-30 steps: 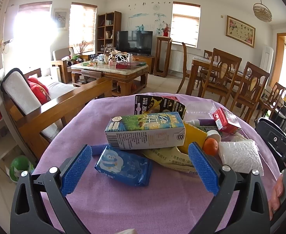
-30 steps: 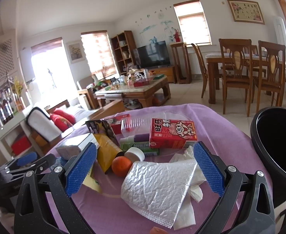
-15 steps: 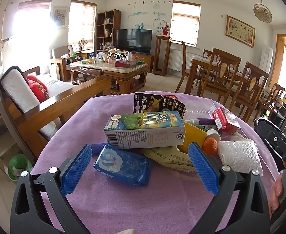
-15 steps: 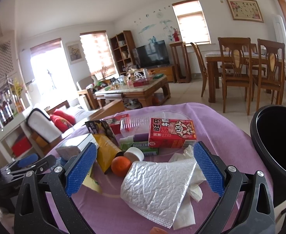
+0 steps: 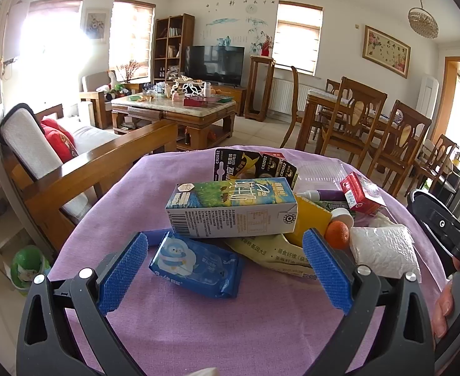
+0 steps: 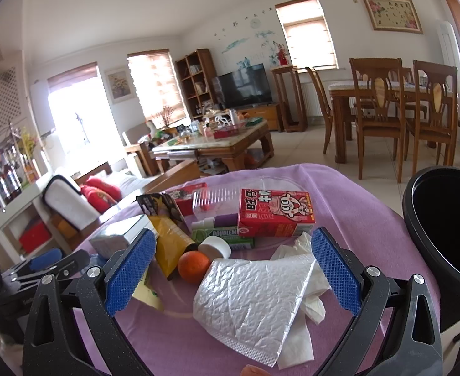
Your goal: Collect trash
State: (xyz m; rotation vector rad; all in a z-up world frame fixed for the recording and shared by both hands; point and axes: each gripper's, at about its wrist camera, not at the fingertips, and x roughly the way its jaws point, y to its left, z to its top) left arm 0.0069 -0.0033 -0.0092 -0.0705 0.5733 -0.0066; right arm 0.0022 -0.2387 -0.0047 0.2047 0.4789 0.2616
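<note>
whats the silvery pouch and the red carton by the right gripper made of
Silvery pouch: looks like thin plastic bubble mailer, with a glossy, dimpled, creased skin. Red carton: probably coated paperboard, with sharp folded edges and a smooth printed face.

Little changes: the left tool [image 5: 225,268] edges slightly leftward, so the milk carton [image 5: 231,208] sits a touch further right between its open jaws.

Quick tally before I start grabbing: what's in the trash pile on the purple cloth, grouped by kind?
Drink cartons: 2, green-blue carton, red carton
Soft packs: 3, blue wipes pack, yellow pouch, silver bubble mailer
Battery card: 1
Clear plastic tray: 1
Orange: 1
Crumpled tissue: 1
Total: 9, with a few small items partly hidden.
</note>
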